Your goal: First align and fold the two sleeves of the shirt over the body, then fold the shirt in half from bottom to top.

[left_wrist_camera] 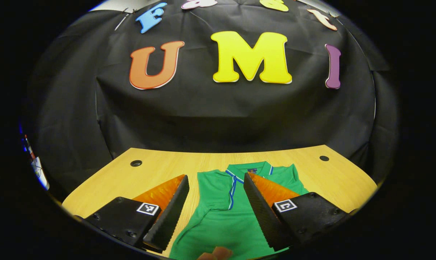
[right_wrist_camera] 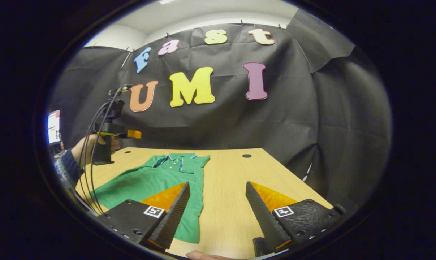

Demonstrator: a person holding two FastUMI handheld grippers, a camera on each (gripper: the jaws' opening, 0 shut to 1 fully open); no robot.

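On the table [right_wrist_camera: 232, 187]: green shirt [right_wrist_camera: 156, 180], lying flat, collar toward the far edge.
Left gripper [left_wrist_camera: 216, 202]: above the shirt, fingers spread, empty.
Right gripper [right_wrist_camera: 218, 213]: over the shirt's right edge, fingers spread, empty.

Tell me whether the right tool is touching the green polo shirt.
Cannot tell. In the right gripper view the right tool is open above the green polo shirt; one finger overlaps its edge.

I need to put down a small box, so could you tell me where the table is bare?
Bare wood lies right of the green shirt, running to the table edge and back to the wall. A narrower strip borders the shirt's left side. The left is crowded: a hand holds the left tool there.
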